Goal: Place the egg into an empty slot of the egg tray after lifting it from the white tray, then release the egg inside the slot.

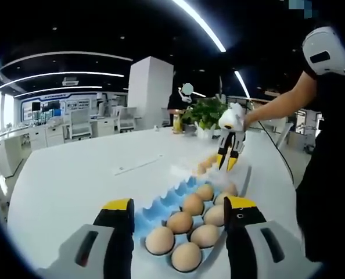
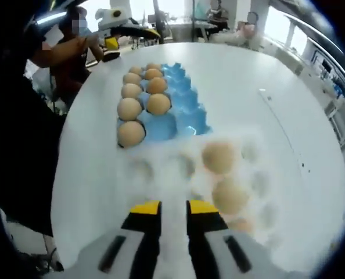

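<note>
risks first: the right hand-held gripper (image 2: 173,207) hangs over the white tray (image 2: 161,174) with nothing in it, and the nearest egg (image 2: 229,195) sits off to one side of its jaws, not between them. if it comes down as it stands, a jaw tip could land on top of an egg or nudge it against its neighbour (image 2: 219,157), and shells crack easily. the jaws are nearly together w/ just a narrow gap, so they likely need to widen before they can go round an egg; closing too hard is the other worry. the white tray is pale and blurs into the desk (image 2: 265,75), so the cup edges are hard to judge. later risk: the blue egg tray (image 2: 184,110) has filled cups along one side, so a carried egg could knock a seated one (image 2: 130,133) if aimed at the wrong slot.

left hand-held gripper (image 1: 181,210): jaws wide apart, holding nothing, hovering above the near end of the blue egg tray w/ eggs seen between the tips; can't tell if it touches anything. in the left gripper view the right hand-held gripper points down over the far white tray, tips close together, empty.

task egg: in the white tray, not lifted yet.
</note>
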Demonstrator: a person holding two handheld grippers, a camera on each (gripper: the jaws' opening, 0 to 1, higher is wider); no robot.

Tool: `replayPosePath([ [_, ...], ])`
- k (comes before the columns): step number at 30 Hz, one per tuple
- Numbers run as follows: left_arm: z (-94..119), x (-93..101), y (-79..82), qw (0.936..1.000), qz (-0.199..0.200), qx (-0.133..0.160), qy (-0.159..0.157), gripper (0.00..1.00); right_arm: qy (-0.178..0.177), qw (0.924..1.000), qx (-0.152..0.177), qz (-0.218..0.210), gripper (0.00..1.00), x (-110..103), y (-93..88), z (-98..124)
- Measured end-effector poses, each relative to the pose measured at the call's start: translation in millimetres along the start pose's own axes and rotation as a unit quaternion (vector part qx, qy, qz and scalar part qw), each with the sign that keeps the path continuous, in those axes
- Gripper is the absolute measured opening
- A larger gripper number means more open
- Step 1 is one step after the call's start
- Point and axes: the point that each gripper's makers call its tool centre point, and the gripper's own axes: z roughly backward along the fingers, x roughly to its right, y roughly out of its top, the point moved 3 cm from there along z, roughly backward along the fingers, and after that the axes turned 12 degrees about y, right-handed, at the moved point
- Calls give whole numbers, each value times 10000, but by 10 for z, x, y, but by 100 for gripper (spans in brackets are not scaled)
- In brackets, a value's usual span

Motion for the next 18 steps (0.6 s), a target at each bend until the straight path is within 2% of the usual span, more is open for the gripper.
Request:
replayPosePath([
  [8, -5, 17, 2, 10000, -7, -5, -21, 63, -245, 9992, -153, -284, 17, -8, -317, 169],
  [18, -15, 11, 13, 10000, -37, -29, -12, 63, -417, 9973, -175, -582, 20, -1, -548, 293],
])
